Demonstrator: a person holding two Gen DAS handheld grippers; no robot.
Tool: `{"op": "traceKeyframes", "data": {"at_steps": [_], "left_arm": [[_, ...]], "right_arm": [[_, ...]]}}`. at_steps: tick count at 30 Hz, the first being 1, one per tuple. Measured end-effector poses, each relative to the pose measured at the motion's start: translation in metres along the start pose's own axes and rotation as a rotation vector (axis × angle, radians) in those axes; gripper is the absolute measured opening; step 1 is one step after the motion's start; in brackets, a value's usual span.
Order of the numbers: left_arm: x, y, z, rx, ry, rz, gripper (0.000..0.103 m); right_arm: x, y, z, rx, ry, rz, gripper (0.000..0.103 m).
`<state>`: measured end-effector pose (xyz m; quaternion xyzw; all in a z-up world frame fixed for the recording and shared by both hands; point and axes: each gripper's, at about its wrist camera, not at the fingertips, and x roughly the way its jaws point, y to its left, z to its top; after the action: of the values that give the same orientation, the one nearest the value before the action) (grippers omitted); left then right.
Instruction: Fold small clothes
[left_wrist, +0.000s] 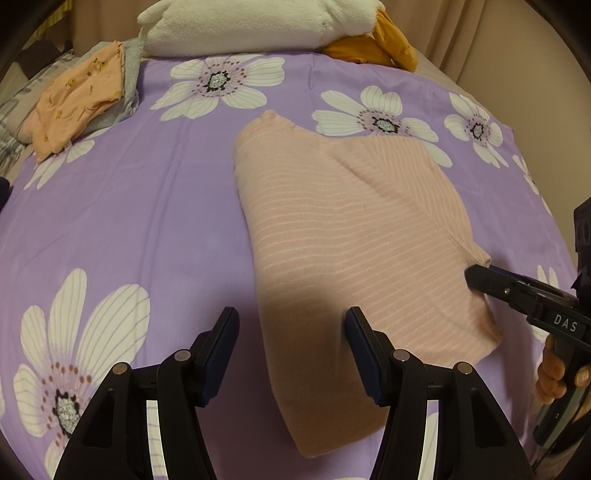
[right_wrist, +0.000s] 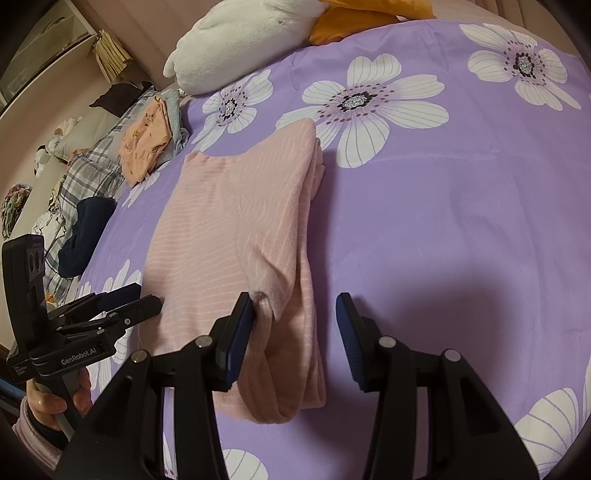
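A pink striped garment (left_wrist: 343, 236) lies folded on the purple flowered bedsheet (left_wrist: 129, 206). My left gripper (left_wrist: 291, 354) is open and empty, its jaws straddling the garment's near left edge. In the right wrist view the garment (right_wrist: 236, 229) lies left of centre. My right gripper (right_wrist: 295, 339) is open, its left finger (right_wrist: 240, 332) touching a folded-over corner at the garment's near end. The right gripper also shows in the left wrist view (left_wrist: 480, 278), at the garment's right edge. The left gripper shows in the right wrist view (right_wrist: 133, 301), by the garment's left edge.
A stack of folded clothes, peach print on top (left_wrist: 77, 103), sits at the far left edge of the bed. A white plush pillow (left_wrist: 251, 26) and an orange cloth (left_wrist: 384, 44) lie at the head. A dark blue item (right_wrist: 85, 236) and plaid bedding (right_wrist: 96, 166) lie left.
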<state>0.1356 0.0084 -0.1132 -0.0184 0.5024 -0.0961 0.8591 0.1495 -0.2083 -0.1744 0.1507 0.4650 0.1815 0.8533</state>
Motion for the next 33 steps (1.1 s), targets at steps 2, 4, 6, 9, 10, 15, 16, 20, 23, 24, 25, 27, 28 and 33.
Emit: {"op": "traceKeyframes", "data": {"at_steps": [2, 4, 6, 9, 10, 15, 16, 20, 23, 24, 25, 27, 28, 33], "left_arm": [[0.000, 0.002, -0.001, 0.002, 0.000, 0.001, 0.059], [-0.001, 0.001, -0.003, 0.002, -0.001, 0.003, 0.059], [-0.002, 0.001, -0.004, 0.004, -0.001, 0.005, 0.059], [-0.004, 0.000, -0.006, 0.008, -0.001, 0.008, 0.059], [-0.004, -0.001, -0.006, 0.010, -0.001, 0.009, 0.059], [-0.006, 0.000, -0.008, 0.016, 0.001, 0.014, 0.059], [-0.007, 0.000, -0.009, 0.017, 0.001, 0.015, 0.059], [-0.008, 0.001, -0.010, 0.018, 0.001, 0.017, 0.059], [-0.009, 0.000, -0.012, 0.020, 0.001, 0.021, 0.059], [-0.010, 0.000, -0.013, 0.022, 0.001, 0.022, 0.059], [-0.011, 0.000, -0.014, 0.024, 0.001, 0.024, 0.059], [-0.012, 0.001, -0.016, 0.024, 0.001, 0.025, 0.059], [-0.013, 0.001, -0.017, 0.025, 0.001, 0.026, 0.059], [-0.021, 0.000, -0.023, 0.039, -0.004, 0.035, 0.059]], "right_arm": [[-0.001, 0.000, -0.002, 0.001, 0.000, -0.001, 0.047], [-0.001, 0.000, -0.002, 0.002, 0.000, -0.001, 0.047], [-0.001, 0.000, -0.001, 0.001, 0.001, -0.001, 0.047], [-0.001, 0.000, -0.003, 0.003, 0.001, -0.001, 0.047], [-0.001, 0.000, -0.002, 0.002, 0.001, -0.001, 0.047], [-0.004, -0.003, -0.007, 0.012, 0.003, -0.002, 0.047], [-0.005, -0.004, -0.008, 0.013, 0.002, -0.002, 0.047], [-0.006, -0.004, -0.009, 0.011, 0.000, -0.003, 0.047], [-0.007, -0.005, -0.010, 0.012, 0.000, -0.005, 0.047], [-0.007, -0.005, -0.009, 0.012, -0.001, -0.005, 0.047], [-0.008, -0.005, -0.010, 0.011, -0.004, -0.007, 0.047], [-0.012, -0.006, -0.010, 0.011, -0.008, -0.012, 0.047], [-0.014, -0.007, -0.010, 0.011, -0.011, -0.017, 0.047], [-0.027, -0.008, -0.003, -0.007, -0.059, -0.096, 0.047]]}}
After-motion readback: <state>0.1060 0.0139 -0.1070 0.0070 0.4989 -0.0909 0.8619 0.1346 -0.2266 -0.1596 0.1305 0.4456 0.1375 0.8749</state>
